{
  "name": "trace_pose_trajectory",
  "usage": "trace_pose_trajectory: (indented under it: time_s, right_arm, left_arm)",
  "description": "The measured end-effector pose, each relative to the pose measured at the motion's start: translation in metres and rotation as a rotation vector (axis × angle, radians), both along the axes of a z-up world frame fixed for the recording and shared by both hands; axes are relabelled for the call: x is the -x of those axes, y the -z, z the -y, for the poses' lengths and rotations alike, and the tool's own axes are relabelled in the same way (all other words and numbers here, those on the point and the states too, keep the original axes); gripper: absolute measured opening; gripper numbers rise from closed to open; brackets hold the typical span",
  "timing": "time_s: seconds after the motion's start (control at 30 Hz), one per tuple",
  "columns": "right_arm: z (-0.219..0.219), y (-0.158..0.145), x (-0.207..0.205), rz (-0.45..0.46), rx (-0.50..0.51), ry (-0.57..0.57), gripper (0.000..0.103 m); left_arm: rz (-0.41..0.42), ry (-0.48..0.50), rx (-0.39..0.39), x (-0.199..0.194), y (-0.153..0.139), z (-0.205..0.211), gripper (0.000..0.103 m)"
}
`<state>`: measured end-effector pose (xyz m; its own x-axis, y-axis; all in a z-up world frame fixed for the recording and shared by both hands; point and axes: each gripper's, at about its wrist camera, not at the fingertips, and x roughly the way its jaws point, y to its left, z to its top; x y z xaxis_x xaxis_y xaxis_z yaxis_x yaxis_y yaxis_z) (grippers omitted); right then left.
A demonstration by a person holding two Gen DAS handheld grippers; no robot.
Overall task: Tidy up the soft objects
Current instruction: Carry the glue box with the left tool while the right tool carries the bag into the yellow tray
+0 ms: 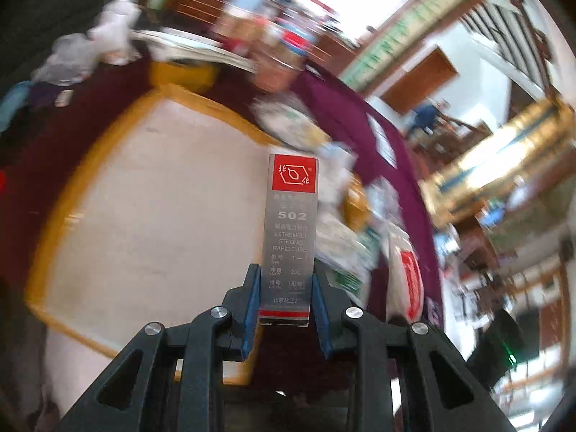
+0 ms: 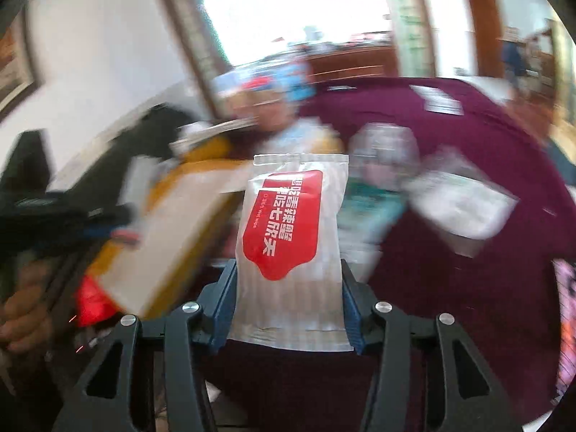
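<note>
We saw the left tool [image 1: 286, 298] pinching a slim silver glue box [image 1: 292, 230] marked 502, its blue pads [image 1: 252, 306] pressed on both sides, the box standing upright above a pale tray with a yellow rim [image 1: 90, 165]. The right tool [image 2: 288, 306] clamped a white wet-wipe packet [image 2: 293, 237] with a red label, held upright between its pads. Beyond lay other blurred packets [image 2: 464, 205] on the bench's maroon cloth [image 2: 468, 288], and at the left edge a hand [image 2: 21, 316].

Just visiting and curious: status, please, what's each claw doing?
Left claw shut on glue box. Right claw shut on wet-wipe packet. Yellow-rimmed tray below, loose packets beside.
</note>
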<state>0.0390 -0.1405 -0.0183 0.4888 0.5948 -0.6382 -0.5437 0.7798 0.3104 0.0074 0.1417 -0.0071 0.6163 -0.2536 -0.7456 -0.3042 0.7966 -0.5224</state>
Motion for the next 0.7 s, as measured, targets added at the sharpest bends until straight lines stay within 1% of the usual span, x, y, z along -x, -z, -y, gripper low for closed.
trace_pose_trajectory:
  time_s: [0.1, 0.13, 0.2, 0.27, 0.3, 0.37, 0.5, 0.57, 0.6, 0.7]
  right_arm:
    - [-0.057, -0.004, 0.002, -0.034, -0.010, -0.139, 0.051]
    - [-0.072, -0.003, 0.003, -0.038, -0.002, -0.160, 0.051]
    - [-0.119, 0.000, 0.004, -0.024, 0.041, -0.219, 0.051]
    - [-0.153, 0.008, 0.001, -0.031, 0.089, -0.234, 0.051]
    - [-0.170, 0.014, 0.000, -0.049, 0.115, -0.234, 0.051]
    - [-0.197, 0.022, 0.001, -0.049, 0.147, -0.251, 0.051]
    - [-0.219, 0.039, 0.020, -0.050, 0.206, -0.305, 0.051]
    - [-0.212, 0.053, 0.022, -0.057, 0.254, -0.307, 0.051]
    - [-0.210, 0.053, 0.022, -0.038, 0.272, -0.308, 0.051]
    - [-0.196, 0.050, 0.019, -0.046, 0.314, -0.298, 0.052]
  left_arm:
    - [-0.046, -0.104, -0.022, 0.010, 0.007, -0.032, 0.028]
    - [-0.060, -0.133, -0.028, 0.013, 0.011, -0.041, 0.028]
    - [-0.089, -0.172, -0.031, 0.017, 0.018, -0.056, 0.028]
    - [-0.107, -0.210, -0.023, 0.018, 0.025, -0.072, 0.028]
    - [-0.123, -0.229, -0.032, 0.019, 0.029, -0.077, 0.028]
    - [-0.149, -0.257, -0.051, 0.021, 0.035, -0.081, 0.028]
    - [-0.185, -0.239, -0.050, 0.015, 0.048, -0.085, 0.028]
    - [-0.200, -0.226, -0.056, 0.014, 0.053, -0.083, 0.028]
    - [-0.214, -0.217, -0.063, 0.013, 0.055, -0.080, 0.028]
    - [-0.240, -0.175, -0.089, 0.009, 0.057, -0.070, 0.028]
